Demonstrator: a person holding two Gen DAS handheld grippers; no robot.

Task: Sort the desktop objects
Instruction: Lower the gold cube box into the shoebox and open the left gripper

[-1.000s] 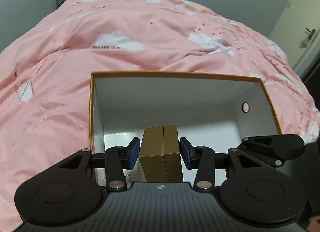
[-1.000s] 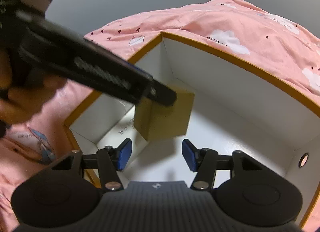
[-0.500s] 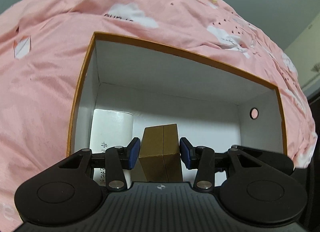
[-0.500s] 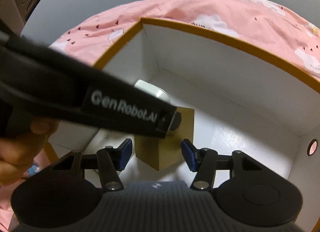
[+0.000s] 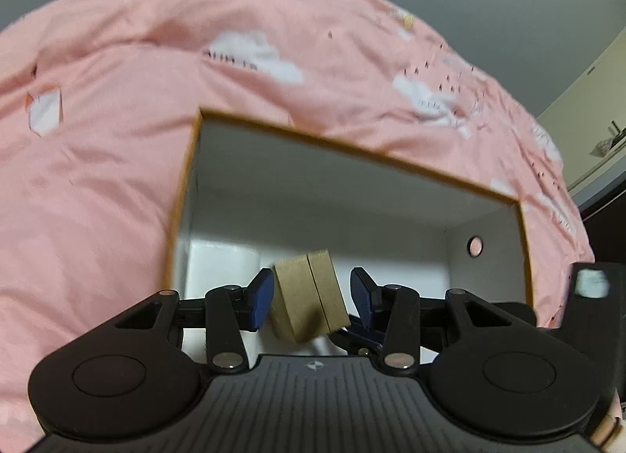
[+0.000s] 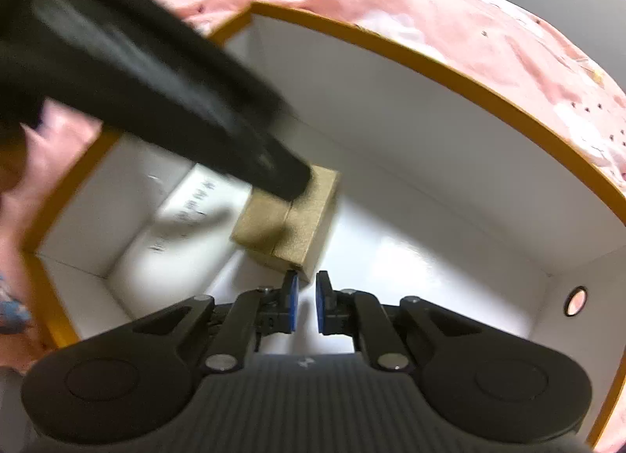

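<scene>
The left gripper (image 5: 309, 298) is bracketing a small brown box (image 5: 309, 292) inside the white bin (image 5: 352, 195), pads apparently touching; rigid and light-looking, best gripped across flat sides. The right gripper (image 6: 305, 306) is closing, empty.

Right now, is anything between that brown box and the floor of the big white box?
Nothing visible. The brown box is tilted over bare floor of the big white box. A white package lies close beside it, and the right gripper, jaws closing on nothing, sits at its near corner.
</scene>
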